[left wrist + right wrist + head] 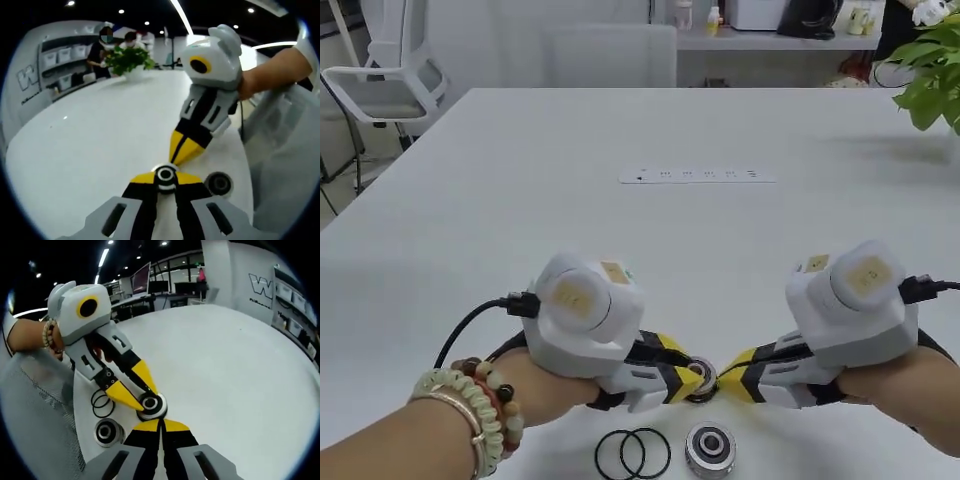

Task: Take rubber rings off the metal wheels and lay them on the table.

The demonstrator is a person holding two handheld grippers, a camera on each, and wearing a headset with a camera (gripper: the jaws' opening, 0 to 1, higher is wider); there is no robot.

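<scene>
The left gripper (pixel 693 379) clamped a small round silver metal wheel (pixel 166 176); the right gripper (pixel 726 371), jaws nearly together, touched its rim. 2 thin black rubber rings (pixel 632 453) lay nearby.

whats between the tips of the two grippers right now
A metal wheel: the left gripper clamps it and the shut right gripper meets its edge, seen in the head view and both gripper views.

The white table (pixel 620 130) stretches far and wide. At its near edge lie two black rubber rings (pixel 633 453), overlapping, with a metal wheel (pixel 710 447) just to their right. Farther off, near the middle, lies a flat white strip (pixel 698 177), possibly a socket panel.
</scene>
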